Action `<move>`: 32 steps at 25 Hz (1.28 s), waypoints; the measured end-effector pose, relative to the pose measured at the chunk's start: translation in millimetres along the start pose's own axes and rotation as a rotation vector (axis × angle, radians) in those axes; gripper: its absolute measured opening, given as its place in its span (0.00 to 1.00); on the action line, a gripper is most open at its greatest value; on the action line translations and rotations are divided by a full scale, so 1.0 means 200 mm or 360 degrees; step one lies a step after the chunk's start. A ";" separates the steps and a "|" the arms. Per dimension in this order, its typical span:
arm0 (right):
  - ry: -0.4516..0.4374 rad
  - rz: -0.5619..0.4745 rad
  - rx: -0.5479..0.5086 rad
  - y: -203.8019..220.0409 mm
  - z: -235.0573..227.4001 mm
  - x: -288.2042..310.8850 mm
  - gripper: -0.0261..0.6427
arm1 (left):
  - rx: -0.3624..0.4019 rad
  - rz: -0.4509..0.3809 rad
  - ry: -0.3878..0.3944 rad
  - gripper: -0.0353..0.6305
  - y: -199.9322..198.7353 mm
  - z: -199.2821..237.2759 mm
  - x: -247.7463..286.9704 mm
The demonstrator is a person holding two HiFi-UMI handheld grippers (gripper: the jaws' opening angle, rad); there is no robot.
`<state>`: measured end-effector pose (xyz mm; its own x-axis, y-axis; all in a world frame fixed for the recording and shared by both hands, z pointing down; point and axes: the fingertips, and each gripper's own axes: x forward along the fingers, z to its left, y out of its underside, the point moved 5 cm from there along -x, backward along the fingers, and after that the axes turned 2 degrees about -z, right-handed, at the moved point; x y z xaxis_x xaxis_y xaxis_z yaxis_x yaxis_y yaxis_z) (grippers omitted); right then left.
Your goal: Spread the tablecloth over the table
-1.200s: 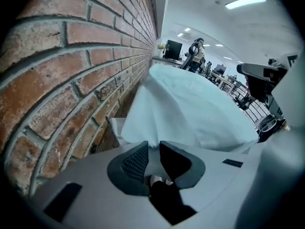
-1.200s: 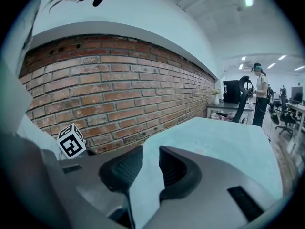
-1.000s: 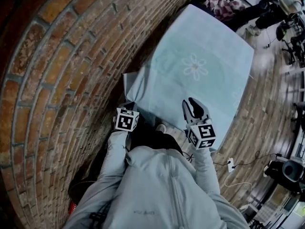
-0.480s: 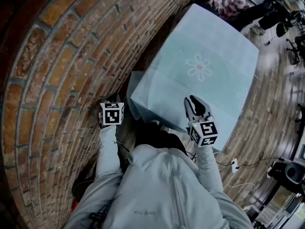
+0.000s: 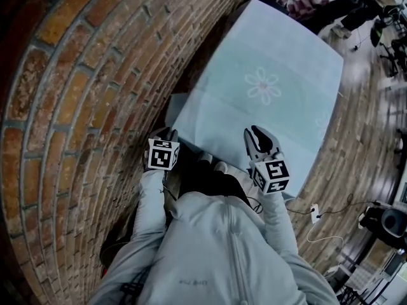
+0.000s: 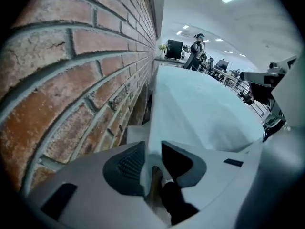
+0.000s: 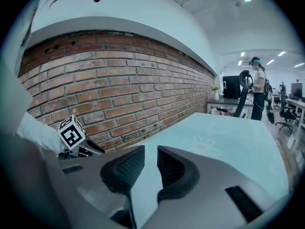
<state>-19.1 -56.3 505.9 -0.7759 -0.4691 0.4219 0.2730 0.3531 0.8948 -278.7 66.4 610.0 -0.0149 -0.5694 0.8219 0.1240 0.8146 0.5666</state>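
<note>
- Left gripper (image 6: pixel 152 151): jaws just opened part-way, no longer clamping; cloth (image 5: pixel 273 62) hem between them, at its wall-side corner.
- Right gripper (image 7: pixel 151 152): jaws narrowly apart, empty, over the cloth farther from the wall (image 5: pixel 76 107).
- Cloth lies flat alongside the wall.
- Since earlier: left gripper moved off the wall, back to the cloth.

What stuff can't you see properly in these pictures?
Table under the tablecloth: covered by it in every view.
Tablecloth's front overhang, head view: mostly hidden behind the person's jacket.
Furniture at the right, head view: blurred, cut off by the edge.
Far person, right gripper view: too small for detail.
</note>
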 end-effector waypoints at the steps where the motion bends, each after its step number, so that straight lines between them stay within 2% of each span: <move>1: 0.0007 0.0002 0.0005 0.00 0.00 -0.01 0.18 | -0.0031 0.0014 0.0014 0.29 0.01 0.00 0.01; 2: 0.0015 0.0004 0.0011 0.01 -0.01 -0.01 0.18 | -0.0067 0.0026 0.0026 0.35 0.02 0.00 0.03; 4: 0.0030 0.0006 0.0021 0.01 -0.01 -0.02 0.18 | -0.0135 0.0039 0.0059 0.36 0.04 0.00 0.04; 7: 0.0054 0.0002 0.0028 0.03 -0.03 -0.04 0.17 | -0.0216 0.0047 0.0126 0.28 0.04 0.00 0.05; 9: 0.0064 0.0005 0.0030 0.04 -0.03 -0.05 0.17 | -0.0250 0.0049 0.0127 0.22 0.03 0.02 0.04; 11: 0.0069 0.0012 0.0029 0.04 -0.03 -0.05 0.17 | -0.0219 0.0053 0.0095 0.13 0.03 0.04 0.03; 13: 0.0073 0.0017 0.0027 0.05 -0.03 -0.05 0.17 | -0.0168 0.0062 0.0056 0.10 0.02 0.04 0.03; 17: 0.0083 0.0014 0.0021 0.04 -0.03 -0.05 0.17 | -0.0152 0.0058 -0.0021 0.10 0.01 0.07 0.04; 20: 0.0098 0.0008 0.0023 0.04 -0.04 -0.06 0.17 | -0.0067 0.0077 -0.0087 0.12 0.00 0.09 0.04; 23: 0.0116 0.0000 0.0035 0.04 -0.05 -0.08 0.17 | -0.0006 0.0030 -0.0184 0.13 -0.04 0.11 0.02; 26: 0.0136 -0.0010 0.0042 0.03 -0.06 -0.10 0.17 | 0.0004 -0.0023 -0.0155 0.13 -0.10 0.08 0.01; 32: 0.0207 -0.0072 0.0058 0.00 -0.12 -0.15 0.17 | 0.0151 -0.0145 -0.0087 0.13 -0.33 -0.05 0.00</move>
<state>18.6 -61.7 496.1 -0.7058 -0.5854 0.3988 0.2167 0.3576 0.9084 -276.8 12.3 572.2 -0.0761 -0.6369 0.7672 0.0253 0.7680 0.6400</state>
